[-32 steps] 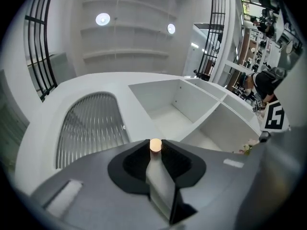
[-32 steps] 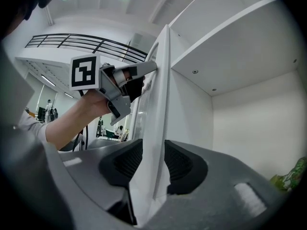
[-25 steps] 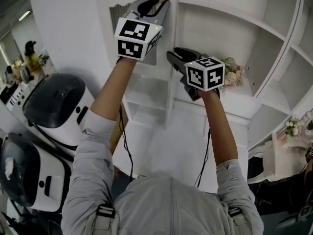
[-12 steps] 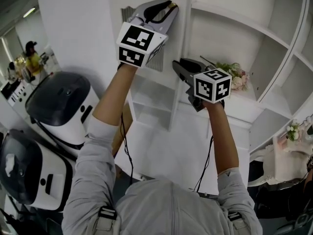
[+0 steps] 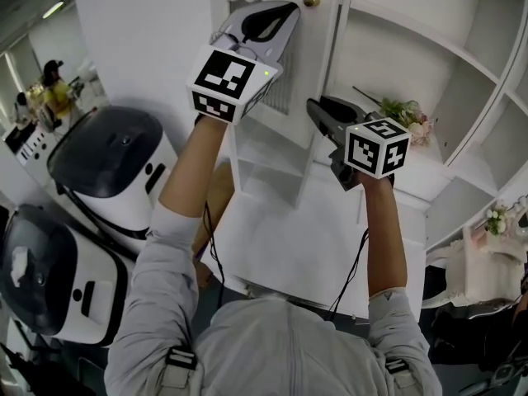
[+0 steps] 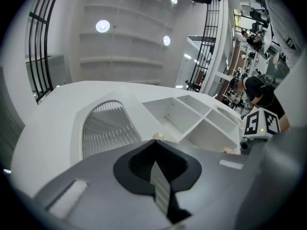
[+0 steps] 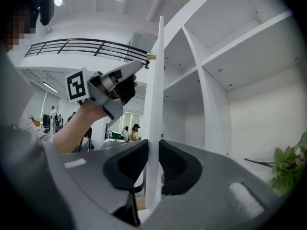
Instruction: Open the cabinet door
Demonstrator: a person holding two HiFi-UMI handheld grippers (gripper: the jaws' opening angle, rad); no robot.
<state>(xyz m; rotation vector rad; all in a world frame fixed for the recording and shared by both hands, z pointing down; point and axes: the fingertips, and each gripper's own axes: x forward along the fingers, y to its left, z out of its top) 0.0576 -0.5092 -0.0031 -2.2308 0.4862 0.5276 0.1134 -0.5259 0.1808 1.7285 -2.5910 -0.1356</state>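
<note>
On the door (image 7: 154, 80) edge, right tongs (image 7: 151, 169) have just been closing, gripping it; left tongs (image 6: 154, 143) shut, empty. Pull steadily.

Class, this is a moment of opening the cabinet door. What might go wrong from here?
1. The left gripper is shut with its tips at the small round knob; it may slip off when pulled.
2. The right gripper, whose jaws have just been closing, pinches the thin edge of the cabinet door; pulling unevenly might twist the door or let the pads slide.
</note>
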